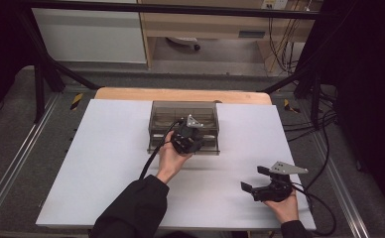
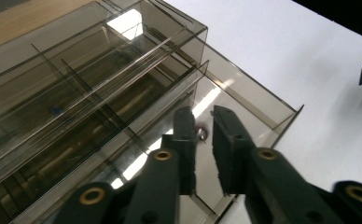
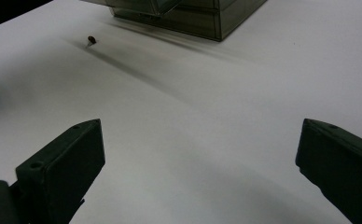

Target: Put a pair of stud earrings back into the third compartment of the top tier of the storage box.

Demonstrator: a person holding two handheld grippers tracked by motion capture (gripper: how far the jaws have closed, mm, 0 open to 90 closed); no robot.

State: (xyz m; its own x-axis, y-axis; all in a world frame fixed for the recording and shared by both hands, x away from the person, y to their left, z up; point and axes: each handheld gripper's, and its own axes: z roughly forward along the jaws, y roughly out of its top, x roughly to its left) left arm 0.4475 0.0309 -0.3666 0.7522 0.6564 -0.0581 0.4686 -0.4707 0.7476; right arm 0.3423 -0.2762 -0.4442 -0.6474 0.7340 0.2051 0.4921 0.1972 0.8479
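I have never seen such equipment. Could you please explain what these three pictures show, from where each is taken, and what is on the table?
A person sits at a white table and holds a hand-held gripper in each hand; there is no robot arm. The high view looks down from above. The other two pictures come from cameras riding on each gripper.

The left gripper reaches into a smoky clear plastic organiser box, its jaws nearly closed around something small that is too unclear to name. The right gripper rests wide open near the table's front edge, holding nothing. In its view, a small dark object, perhaps a screw, lies on the table before the box.
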